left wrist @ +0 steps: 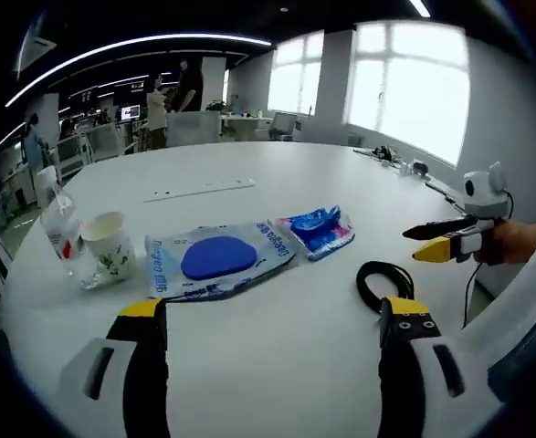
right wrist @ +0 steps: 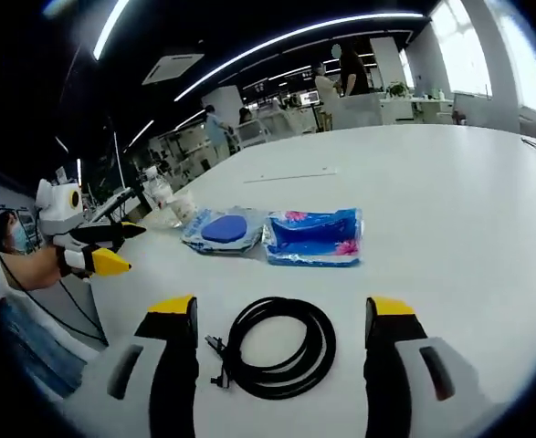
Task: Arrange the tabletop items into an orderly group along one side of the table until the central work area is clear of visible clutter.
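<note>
Coiled black cable [right wrist: 281, 349] flat between right claw's [right wrist: 284, 321] spread jaws.

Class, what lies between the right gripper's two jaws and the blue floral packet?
In the right gripper view, the coiled black cable lies between the right gripper and the blue floral packet.

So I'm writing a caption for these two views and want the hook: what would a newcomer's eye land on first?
Probably the bright blue packets: a clear bag with a blue oval at the middle of the white table and a blue floral pack beside it. Next, the coiled black cable lying between the right gripper's open yellow-tipped jaws. A paper cup and a plastic bottle stand together past the clear bag, near the table's edge.
</note>
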The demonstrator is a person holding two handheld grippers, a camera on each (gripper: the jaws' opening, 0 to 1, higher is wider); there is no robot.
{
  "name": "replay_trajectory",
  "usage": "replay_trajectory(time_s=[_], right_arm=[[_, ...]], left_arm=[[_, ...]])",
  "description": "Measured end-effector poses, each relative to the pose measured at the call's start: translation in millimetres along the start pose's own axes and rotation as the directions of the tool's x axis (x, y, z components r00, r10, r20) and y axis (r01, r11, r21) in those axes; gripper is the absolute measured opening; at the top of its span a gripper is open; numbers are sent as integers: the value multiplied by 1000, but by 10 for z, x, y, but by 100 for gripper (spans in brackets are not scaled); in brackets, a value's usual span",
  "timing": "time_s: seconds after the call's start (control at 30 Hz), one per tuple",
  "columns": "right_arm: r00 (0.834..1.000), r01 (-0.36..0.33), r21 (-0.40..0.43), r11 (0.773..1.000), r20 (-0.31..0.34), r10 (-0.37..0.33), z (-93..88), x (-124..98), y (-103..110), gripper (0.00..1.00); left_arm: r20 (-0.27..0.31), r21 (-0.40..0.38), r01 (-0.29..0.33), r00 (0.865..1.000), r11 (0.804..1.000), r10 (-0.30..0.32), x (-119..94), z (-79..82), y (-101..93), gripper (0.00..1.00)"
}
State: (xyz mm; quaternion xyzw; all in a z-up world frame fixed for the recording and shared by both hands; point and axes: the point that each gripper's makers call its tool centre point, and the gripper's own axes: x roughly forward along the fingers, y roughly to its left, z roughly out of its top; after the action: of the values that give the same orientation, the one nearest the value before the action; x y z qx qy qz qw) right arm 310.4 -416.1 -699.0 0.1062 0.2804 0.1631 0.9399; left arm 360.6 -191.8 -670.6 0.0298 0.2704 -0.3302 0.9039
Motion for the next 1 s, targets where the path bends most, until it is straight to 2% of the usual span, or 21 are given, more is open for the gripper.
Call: replay_trajectory(time_s=[0.13,0.47,0.6,0.8,0.87,1.0], right_arm=[[1000,-12,14,1000,-22,12,-123,11,85,73],[998,-30,-22,999,-46,29,-214,6,207,72],[997,-42,-38,998,-74,39,-291,26,236,70],[992,-66,-79,995,-111,57,-340,75,314,67],[989,-83,-109,991,-129,69,-357,104,361,67],[986,-103,-110,989,-143,87,-359,170,425,65]], left_arm=[[-27,18,-33,999,999,34,-235,-139,96,100],[-30,3,-97,995,995,97,-794,-350,249,100],[-25,1,-160,987,987,160,-1024,-455,391,100],[-64,-34,-209,976,977,207,-1198,-664,519,100],[-46,-7,-220,975,976,219,-1265,-648,526,100],[-38,33,-234,971,972,235,-1293,-654,553,100]])
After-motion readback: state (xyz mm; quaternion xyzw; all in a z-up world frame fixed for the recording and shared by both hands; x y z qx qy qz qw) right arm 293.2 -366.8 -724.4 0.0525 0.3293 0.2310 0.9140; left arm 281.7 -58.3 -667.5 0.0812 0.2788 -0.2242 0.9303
